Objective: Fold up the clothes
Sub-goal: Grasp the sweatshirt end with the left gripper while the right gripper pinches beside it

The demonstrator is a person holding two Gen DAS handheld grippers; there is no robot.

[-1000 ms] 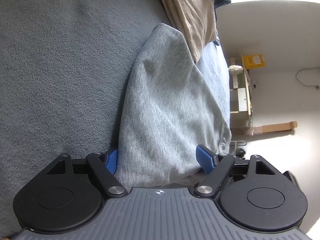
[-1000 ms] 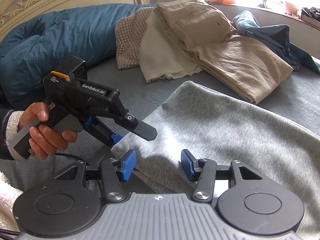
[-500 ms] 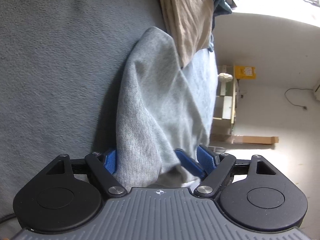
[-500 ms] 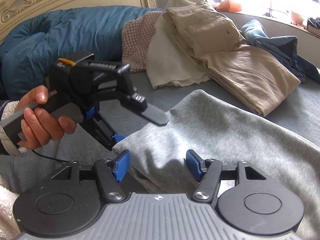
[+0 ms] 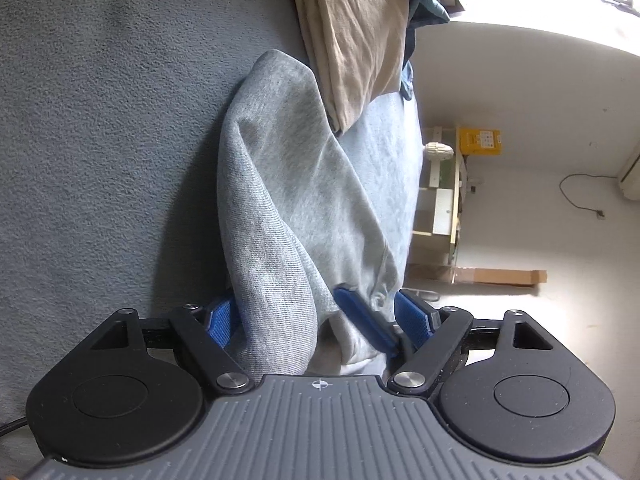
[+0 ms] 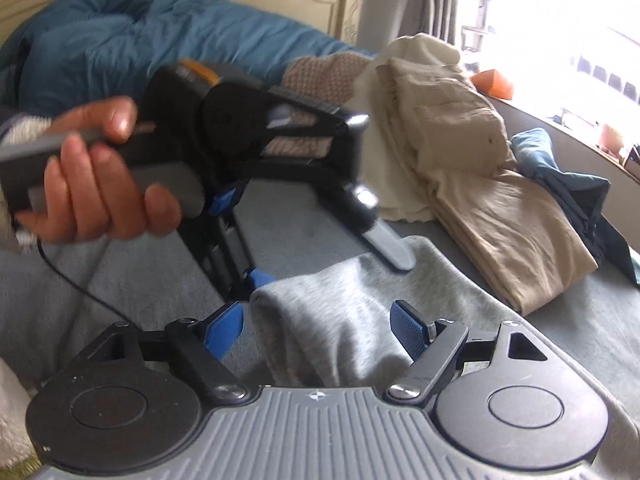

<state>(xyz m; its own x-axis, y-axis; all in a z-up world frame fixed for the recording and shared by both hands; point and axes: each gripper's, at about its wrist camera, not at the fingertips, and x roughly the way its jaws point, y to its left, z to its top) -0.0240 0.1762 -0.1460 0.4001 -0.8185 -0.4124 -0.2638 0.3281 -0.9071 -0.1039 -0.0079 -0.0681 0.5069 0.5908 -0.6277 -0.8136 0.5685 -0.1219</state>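
Note:
A grey sweatshirt-like garment lies bunched on the bed's grey-blue blanket. Its near folded end sits between the jaws of my left gripper, which stand wide and steady; only the left pad touches the cloth. In the right wrist view a hand holds the left gripper, one finger on top of the garment and one beneath its corner. My right gripper is opening around the same folded end, and its pads are off the fabric. One of its blue fingers shows in the left wrist view.
Folded beige trousers and a cream cloth lie just beyond the garment, with a dark blue garment to the right. A teal duvet fills the far left. The bed's edge drops to the floor.
The right jaws have widened around the grey fold. The left gripper has rolled and looms larger in the right wrist view. The garment has bunched into a narrower ridge, and a right finger has entered the left view.

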